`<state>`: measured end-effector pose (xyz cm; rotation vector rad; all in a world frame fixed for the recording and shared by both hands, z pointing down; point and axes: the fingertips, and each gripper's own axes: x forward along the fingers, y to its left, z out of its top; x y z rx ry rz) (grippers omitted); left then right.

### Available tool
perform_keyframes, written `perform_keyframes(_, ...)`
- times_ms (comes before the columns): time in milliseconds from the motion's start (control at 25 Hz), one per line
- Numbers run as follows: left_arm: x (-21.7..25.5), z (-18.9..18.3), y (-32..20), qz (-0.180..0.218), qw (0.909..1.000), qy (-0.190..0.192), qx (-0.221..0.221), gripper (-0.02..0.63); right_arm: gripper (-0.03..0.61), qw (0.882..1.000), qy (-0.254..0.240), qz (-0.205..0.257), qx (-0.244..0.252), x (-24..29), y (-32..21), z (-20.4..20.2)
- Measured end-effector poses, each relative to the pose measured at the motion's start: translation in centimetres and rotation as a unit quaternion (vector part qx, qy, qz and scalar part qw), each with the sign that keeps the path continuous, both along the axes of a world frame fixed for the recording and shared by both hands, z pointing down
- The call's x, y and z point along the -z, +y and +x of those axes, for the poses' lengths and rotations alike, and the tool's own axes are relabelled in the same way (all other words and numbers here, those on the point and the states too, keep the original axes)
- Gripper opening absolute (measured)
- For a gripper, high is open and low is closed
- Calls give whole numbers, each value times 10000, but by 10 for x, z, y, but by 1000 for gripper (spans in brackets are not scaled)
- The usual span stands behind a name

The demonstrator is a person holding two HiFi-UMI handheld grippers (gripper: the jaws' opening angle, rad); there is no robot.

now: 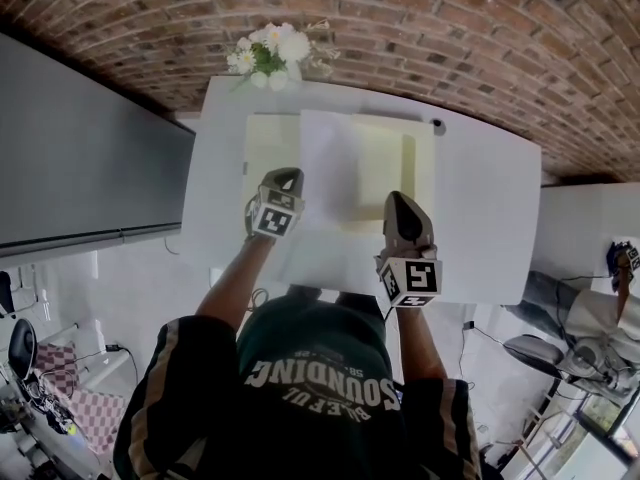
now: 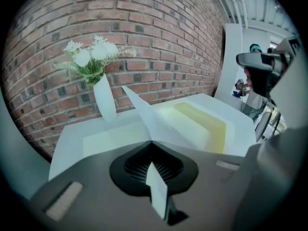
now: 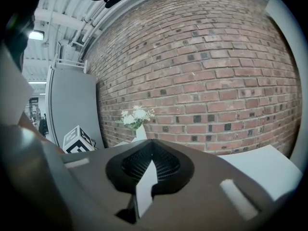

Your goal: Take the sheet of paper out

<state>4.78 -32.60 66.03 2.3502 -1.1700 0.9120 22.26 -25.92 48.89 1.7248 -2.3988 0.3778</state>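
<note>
Left claw (image 2: 151, 144) and right claw (image 3: 153, 143) are each clamped on the sheet of paper (image 1: 325, 168).

wall: red brick wall (image 1: 400, 28) | furniture: white table (image 1: 490, 218), grey panel (image 1: 80, 158) | decor: flower vase (image 1: 268, 56)

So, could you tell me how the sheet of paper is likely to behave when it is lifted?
Probably floppy: the sheet of paper creases and stands up beyond the shut left hand-held gripper. Likely very light: thin pinches by it and the right hand-held gripper carry it. It may sag between them over the yellow folder.
</note>
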Motion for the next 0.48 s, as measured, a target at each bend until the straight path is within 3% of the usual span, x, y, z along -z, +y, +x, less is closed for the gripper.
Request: perform_keyframes(480,77,-11,12,905,9955,204,-215,11,-2,9993,54,344,-109,29,8,-16)
